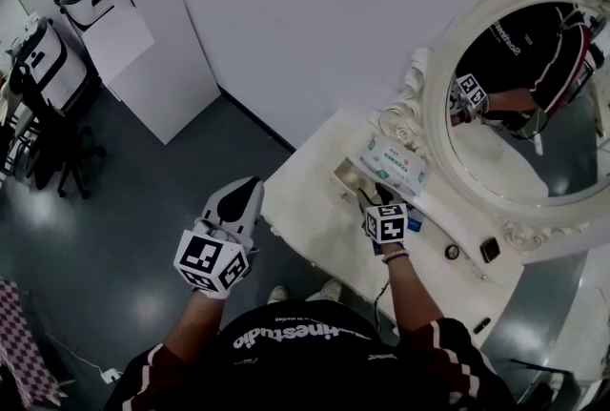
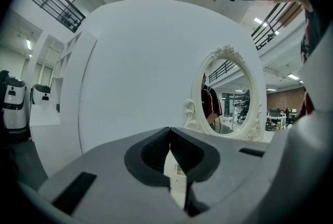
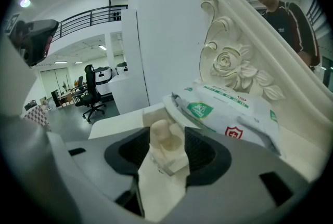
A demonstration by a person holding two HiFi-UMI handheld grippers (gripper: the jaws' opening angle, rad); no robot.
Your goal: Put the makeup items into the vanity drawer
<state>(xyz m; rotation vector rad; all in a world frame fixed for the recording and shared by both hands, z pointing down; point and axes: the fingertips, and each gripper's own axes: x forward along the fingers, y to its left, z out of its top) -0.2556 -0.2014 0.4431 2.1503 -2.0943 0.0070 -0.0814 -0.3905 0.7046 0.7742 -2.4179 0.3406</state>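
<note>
My right gripper (image 1: pixel 378 196) is over the white vanity top (image 1: pixel 305 218), just in front of the small open drawer (image 1: pixel 347 176). In the right gripper view its jaws (image 3: pixel 167 141) stand open. A cream, rounded makeup item (image 3: pixel 162 134) sits between them on a pale wrapped piece, and the pads are clear of it. The open drawer (image 3: pixel 148 114) lies right behind it. My left gripper (image 1: pixel 244 194) hangs off the table's left edge over the floor. It is shut (image 2: pixel 169 137) with nothing held.
A wet-wipes pack (image 1: pixel 394 161) (image 3: pixel 229 108) lies behind the drawer, against the oval mirror's ornate frame (image 1: pixel 434 104). Small dark items (image 1: pixel 452 252) (image 1: pixel 489 249) lie to the right on the vanity top. An office chair (image 1: pixel 52 147) stands far left.
</note>
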